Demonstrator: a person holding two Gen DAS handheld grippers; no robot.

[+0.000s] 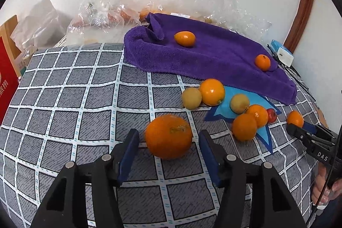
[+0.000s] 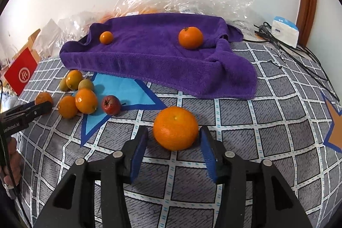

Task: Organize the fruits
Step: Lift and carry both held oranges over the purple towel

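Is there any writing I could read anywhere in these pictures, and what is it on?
"DAS": on the right hand-held gripper.
"enRobot.AI", its start cut off: on the left hand-held gripper.
Red box: a round white logo, unreadable.
White-and-blue box: print too small to read.

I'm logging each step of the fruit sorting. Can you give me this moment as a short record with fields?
surface: checked grey cloth
left gripper: open, large orange between its fingers, gap on each side
right gripper: open, second orange between its fingers, resting on the cloth
purple towel: oval orange and round orange on top
loose pile: oranges, greenish-brown fruits and one red fruit at the blue star patch
behind: clear plastic bags
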